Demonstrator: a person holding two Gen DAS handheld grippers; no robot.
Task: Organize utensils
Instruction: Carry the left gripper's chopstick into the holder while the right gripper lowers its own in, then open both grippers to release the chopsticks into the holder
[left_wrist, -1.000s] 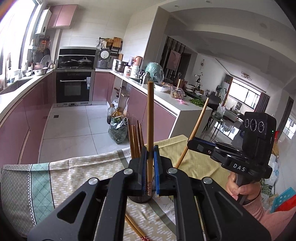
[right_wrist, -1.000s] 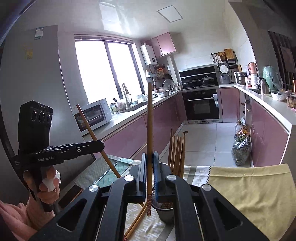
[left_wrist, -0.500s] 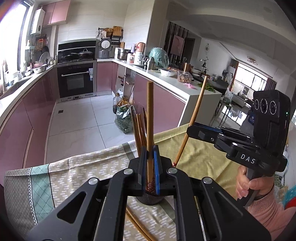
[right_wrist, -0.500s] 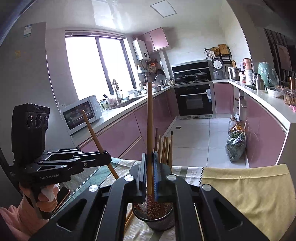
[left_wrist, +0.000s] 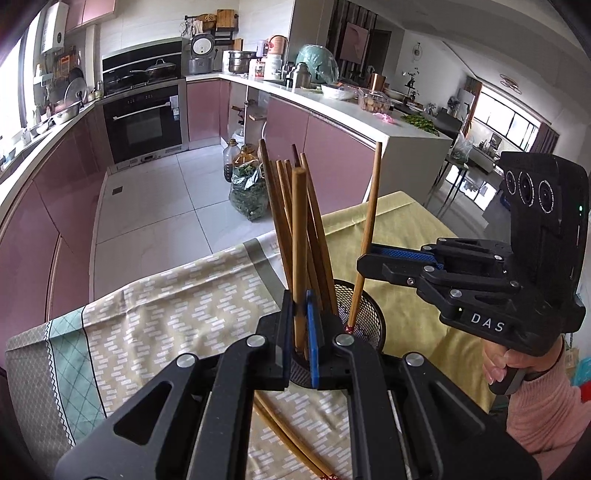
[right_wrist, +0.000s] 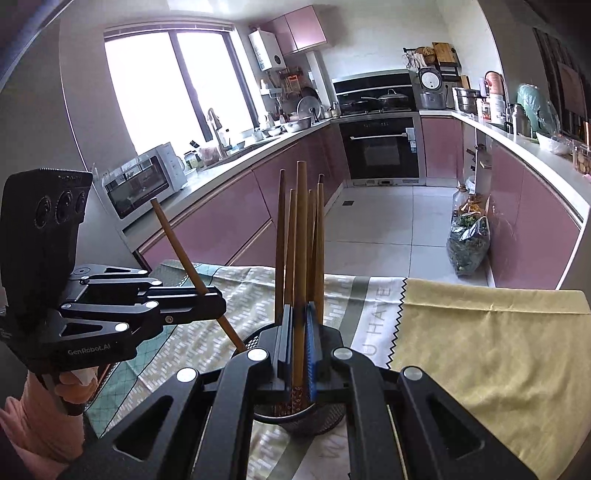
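Observation:
A black mesh holder (left_wrist: 364, 314) stands on the cloth-covered table and holds several wooden chopsticks (left_wrist: 280, 206). My left gripper (left_wrist: 300, 332) is shut on one upright chopstick (left_wrist: 298, 236) whose lower end is down in the holder. My right gripper (right_wrist: 300, 343) is shut on another upright chopstick (right_wrist: 301, 236), its patterned tip inside the holder (right_wrist: 299, 419). In the left wrist view the right gripper (left_wrist: 365, 264) holds its chopstick (left_wrist: 367, 221) tilted, tip at the holder's rim. In the right wrist view the left gripper (right_wrist: 216, 302) holds its chopstick (right_wrist: 177, 240) tilted toward the holder.
Loose chopsticks (left_wrist: 284, 435) lie on the patterned cloth (left_wrist: 166, 306) in front of the holder. A yellow cloth (right_wrist: 480, 350) covers the table's right part. Pink kitchen cabinets, an oven (right_wrist: 380, 147) and a floor bag (right_wrist: 467, 247) lie beyond the table edge.
Both grippers have come down and tilted toward the holder. Both held chopsticks have sunk lower, their tips now at or inside the holder among the others.

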